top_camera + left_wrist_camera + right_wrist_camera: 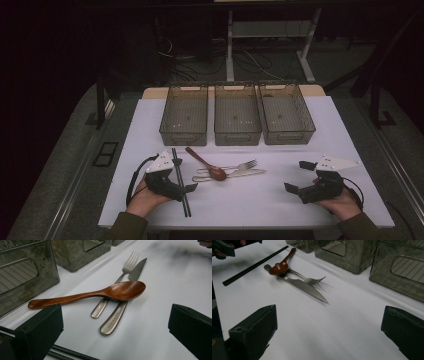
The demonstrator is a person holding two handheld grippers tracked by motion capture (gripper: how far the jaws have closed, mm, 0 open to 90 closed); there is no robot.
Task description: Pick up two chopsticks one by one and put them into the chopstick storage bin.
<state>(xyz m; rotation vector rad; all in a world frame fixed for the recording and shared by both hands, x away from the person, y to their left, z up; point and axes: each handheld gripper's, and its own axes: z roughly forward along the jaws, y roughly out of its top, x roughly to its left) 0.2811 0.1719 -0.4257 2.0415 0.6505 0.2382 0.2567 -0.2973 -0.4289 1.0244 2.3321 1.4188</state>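
Both your tongs, left (181, 176) and right (298, 176), are standing wide open and empty. The spoon (205, 163) is lying at the left tongs' two o'clock, its bowl resting across the fork (239, 166) and knife (243, 173); you are risking dragging those along when lifting it.

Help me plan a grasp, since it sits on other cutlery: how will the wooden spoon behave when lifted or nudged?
The wooden spoon looks rigid and probably light. Its bowl rests on the fork and knife handles, so a nudge would likely pivot it or shift them. The glossy finish may prove slippery between pads.
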